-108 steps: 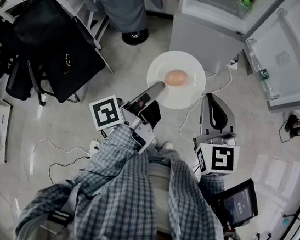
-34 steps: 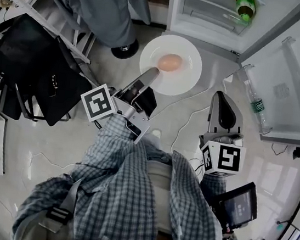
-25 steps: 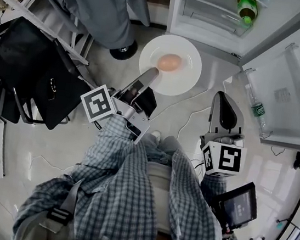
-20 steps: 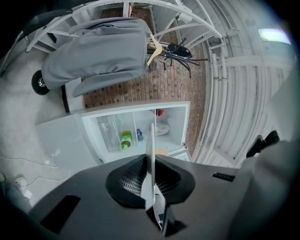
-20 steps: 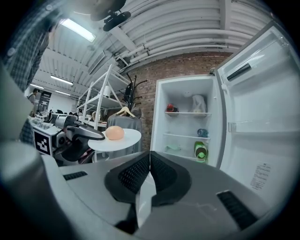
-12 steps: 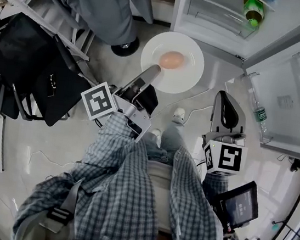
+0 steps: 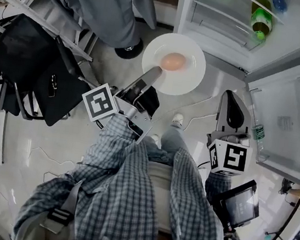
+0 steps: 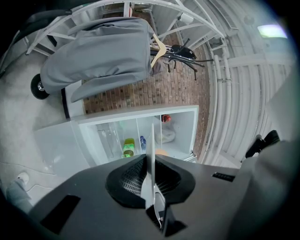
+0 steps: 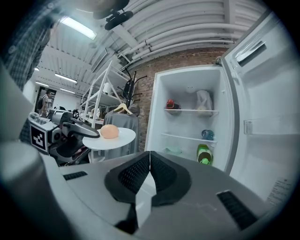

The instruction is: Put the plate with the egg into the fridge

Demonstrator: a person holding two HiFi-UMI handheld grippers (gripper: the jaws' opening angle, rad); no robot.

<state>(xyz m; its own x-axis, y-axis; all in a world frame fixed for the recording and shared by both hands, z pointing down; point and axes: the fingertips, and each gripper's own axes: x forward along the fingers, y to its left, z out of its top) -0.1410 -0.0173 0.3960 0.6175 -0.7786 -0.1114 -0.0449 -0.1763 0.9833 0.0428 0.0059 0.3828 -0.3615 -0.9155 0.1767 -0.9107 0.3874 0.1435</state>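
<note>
Egg (image 7: 173,62) on plate (image 7: 187,77); plate before open fridge (image 7: 183,8); bottle (image 7: 261,18) in fridge, right of plate

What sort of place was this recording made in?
Probably a lab or workshop space rather than a home kitchen: an open white fridge stands in front of a bare red brick wall, with white metal shelving racks nearby and a long strip light overhead.

The head view looks steeply down from above; both gripper views face the open fridge (image 7: 218,26), which all share.
</note>
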